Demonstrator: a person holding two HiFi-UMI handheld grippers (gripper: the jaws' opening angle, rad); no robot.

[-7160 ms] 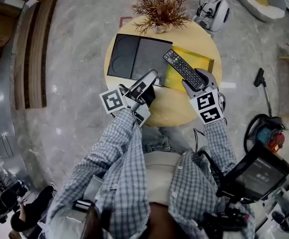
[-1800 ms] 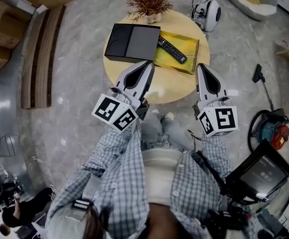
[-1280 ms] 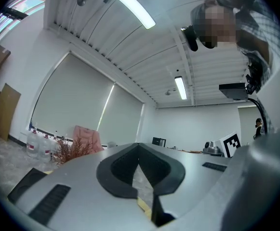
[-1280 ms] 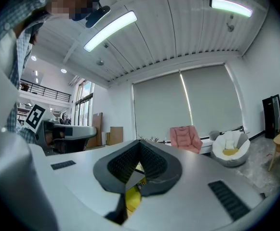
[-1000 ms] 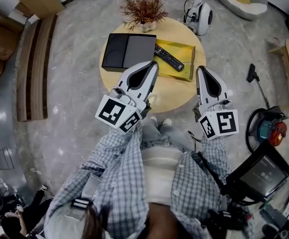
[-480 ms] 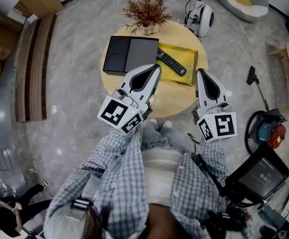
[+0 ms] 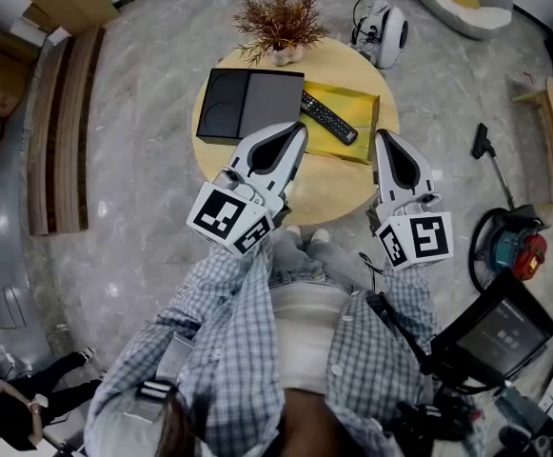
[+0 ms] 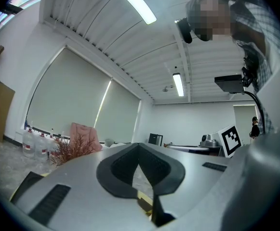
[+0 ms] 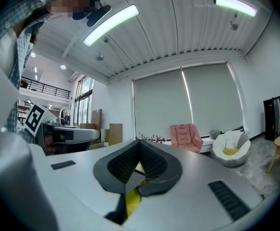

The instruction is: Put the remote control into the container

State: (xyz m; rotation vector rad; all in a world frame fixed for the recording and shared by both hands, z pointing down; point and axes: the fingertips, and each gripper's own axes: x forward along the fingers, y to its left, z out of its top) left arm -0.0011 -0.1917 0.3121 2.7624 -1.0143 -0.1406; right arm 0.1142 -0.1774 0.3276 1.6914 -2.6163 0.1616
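Note:
The black remote control (image 7: 328, 117) lies slantwise in the shallow yellow container (image 7: 359, 109) on the round wooden table (image 7: 325, 188). Its far end rests by a black box (image 7: 247, 106) to the left. My left gripper (image 7: 299, 129) hovers shut over the table's near left part, tip close to the black box's front edge. My right gripper (image 7: 382, 138) is shut and empty at the table's near right edge, just short of the container. In the gripper views both jaw pairs meet with nothing between them: left gripper (image 8: 139, 146), right gripper (image 9: 139, 142).
A dried plant in a small pot (image 7: 278, 22) stands at the table's far edge. A white round device (image 7: 383, 29) sits on the floor behind it. Wooden benches (image 7: 62, 112) lie left, a vacuum cleaner (image 7: 509, 246) and a monitor (image 7: 497, 331) right.
The remote, held in my right gripper several seconds ago, now lies in the yellow container. Both grippers have drawn back shut; over the last second they barely shift.

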